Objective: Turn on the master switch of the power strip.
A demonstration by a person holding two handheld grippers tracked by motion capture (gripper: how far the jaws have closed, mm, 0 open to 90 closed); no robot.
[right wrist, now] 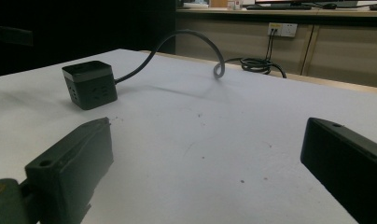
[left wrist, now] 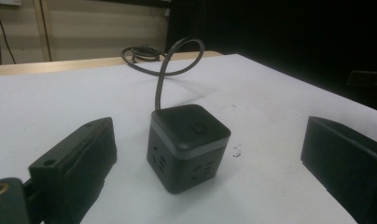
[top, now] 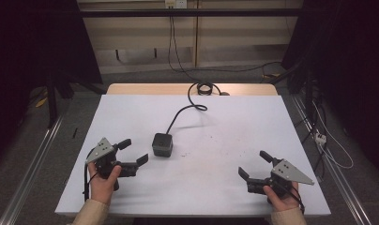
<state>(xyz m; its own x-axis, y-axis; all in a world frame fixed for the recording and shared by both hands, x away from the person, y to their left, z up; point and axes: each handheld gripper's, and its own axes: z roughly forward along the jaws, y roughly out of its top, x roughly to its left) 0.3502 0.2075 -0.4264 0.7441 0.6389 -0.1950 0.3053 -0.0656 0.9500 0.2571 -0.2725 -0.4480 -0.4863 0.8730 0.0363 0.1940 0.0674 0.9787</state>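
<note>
A black cube-shaped power socket (top: 162,144) stands on the white table top (top: 234,122), left of centre, with its dark cable (top: 184,110) arching back to a coil (top: 204,88) at the far edge. My left gripper (top: 132,152) rests open just left of the cube, and in the left gripper view the cube (left wrist: 188,145) sits a short way ahead between the spread jaws, touching neither. My right gripper (top: 254,164) is open near the front right. In the right gripper view the cube (right wrist: 89,84) stands far off to the left, its cable (right wrist: 186,39) looping behind.
The white sheet covers a wooden table (top: 131,88) whose bare edge shows at the back. Loose cables (top: 335,150) and a white plug strip (top: 320,137) lie on the floor to the right. A metal rail (top: 30,164) runs along the left.
</note>
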